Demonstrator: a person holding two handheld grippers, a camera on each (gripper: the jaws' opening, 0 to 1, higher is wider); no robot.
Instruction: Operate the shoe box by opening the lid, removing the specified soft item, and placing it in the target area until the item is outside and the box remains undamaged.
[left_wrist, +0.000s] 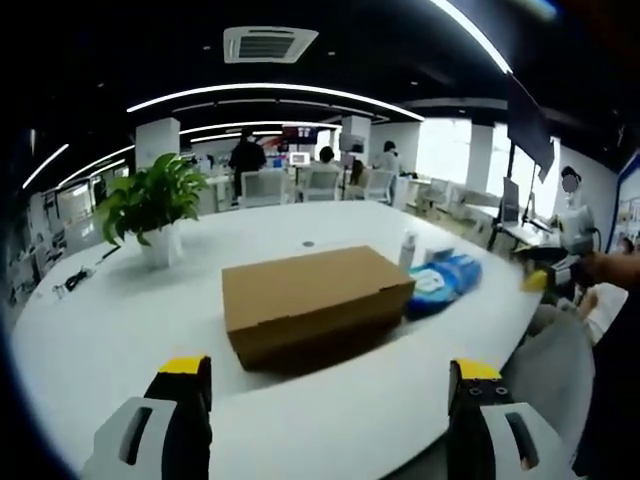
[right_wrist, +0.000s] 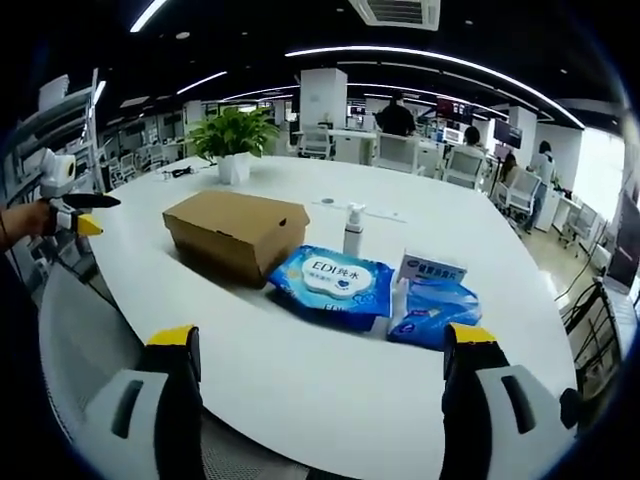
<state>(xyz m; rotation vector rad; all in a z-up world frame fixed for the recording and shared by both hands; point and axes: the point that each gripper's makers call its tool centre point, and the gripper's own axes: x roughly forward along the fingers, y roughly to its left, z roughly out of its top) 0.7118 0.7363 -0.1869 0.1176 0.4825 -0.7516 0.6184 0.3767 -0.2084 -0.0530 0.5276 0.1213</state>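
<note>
Shoe box (left_wrist: 312, 305) closed, mid-tabletop (left_wrist: 120, 320); bare room toward near edge. Left gripper (left_wrist: 330, 400), right gripper (right_wrist: 325, 385) both wide, empty.

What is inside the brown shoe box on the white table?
The contents cannot be seen: the shoe box sits on the table with its lid closed. Only plain cardboard shows.

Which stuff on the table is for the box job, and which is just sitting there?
For the job: the closed shoe box, left gripper, right gripper.

Just sitting there: blue wipes pack, spray bottle, smaller blue packs, potted plant.
</note>
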